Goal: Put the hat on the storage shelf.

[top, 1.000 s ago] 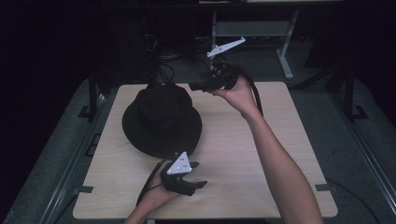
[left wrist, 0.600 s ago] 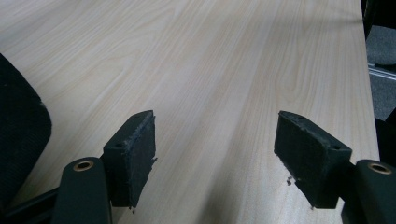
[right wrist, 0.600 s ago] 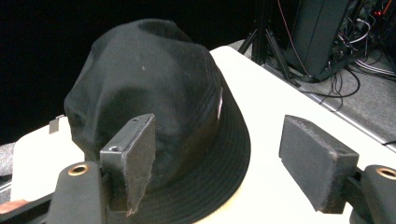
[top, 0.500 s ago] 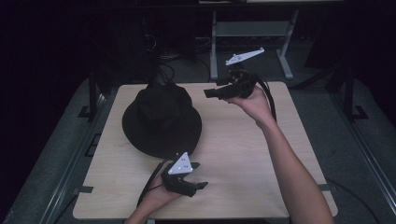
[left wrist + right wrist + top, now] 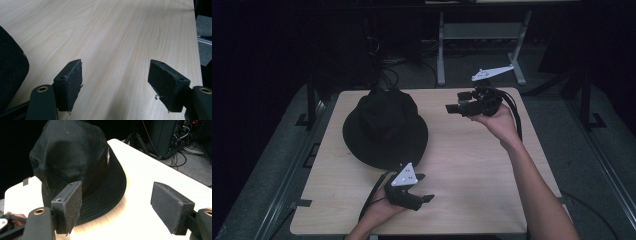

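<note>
Between my two grippers, on the wooden table (image 5: 492, 190), sits the black bucket hat (image 5: 384, 127), crown up. My right gripper (image 5: 451, 108) hovers just beside its far brim, aimed at it, jaws wide, just opening and empty. My left gripper (image 5: 426, 187) rests near the hat's near brim, jaws also wide with bare wood between them. I judge this the approach; next I need a pad under the brim. Dark fabric hides the seams, and the small side label (image 5: 108, 157) is unreadable.

The black hat (image 5: 385, 129) sits on the left half of the bench (image 5: 472, 165) and blocks that side; the right half and the front are bare wood, with room to pass
</note>
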A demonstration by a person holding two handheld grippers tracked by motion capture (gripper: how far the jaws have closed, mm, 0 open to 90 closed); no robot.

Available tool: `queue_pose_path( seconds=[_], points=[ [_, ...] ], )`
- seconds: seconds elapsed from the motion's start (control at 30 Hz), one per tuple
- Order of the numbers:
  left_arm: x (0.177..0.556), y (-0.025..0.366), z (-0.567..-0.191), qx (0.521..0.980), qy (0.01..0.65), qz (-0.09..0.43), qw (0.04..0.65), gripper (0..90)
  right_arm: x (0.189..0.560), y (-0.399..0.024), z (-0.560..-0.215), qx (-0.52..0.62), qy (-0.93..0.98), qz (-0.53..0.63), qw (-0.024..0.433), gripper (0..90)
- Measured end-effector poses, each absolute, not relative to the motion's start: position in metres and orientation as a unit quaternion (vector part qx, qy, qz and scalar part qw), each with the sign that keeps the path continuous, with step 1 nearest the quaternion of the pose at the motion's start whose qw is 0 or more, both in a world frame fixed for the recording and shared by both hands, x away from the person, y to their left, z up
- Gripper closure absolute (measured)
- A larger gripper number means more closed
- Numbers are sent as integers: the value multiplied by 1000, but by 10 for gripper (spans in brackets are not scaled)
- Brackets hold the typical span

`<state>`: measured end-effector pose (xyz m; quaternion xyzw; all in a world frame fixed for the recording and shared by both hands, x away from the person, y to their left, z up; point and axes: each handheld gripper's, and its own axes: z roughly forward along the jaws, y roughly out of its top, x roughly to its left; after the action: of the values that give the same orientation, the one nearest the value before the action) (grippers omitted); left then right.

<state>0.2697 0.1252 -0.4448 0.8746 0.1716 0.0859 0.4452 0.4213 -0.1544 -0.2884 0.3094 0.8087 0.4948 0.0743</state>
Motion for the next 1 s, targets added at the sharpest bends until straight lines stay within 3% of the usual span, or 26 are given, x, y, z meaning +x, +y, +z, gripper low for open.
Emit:
queue_pose_path(
  seconds=[0.37,1.0],
  points=[
    [270,126,-445,876,170,84,443,268,404,-180,-322,327,806,490,64,227],
    [269,127,-445,875,178,82,443,267,382,-201,-342,334,809,480,56,197]
  ],
)
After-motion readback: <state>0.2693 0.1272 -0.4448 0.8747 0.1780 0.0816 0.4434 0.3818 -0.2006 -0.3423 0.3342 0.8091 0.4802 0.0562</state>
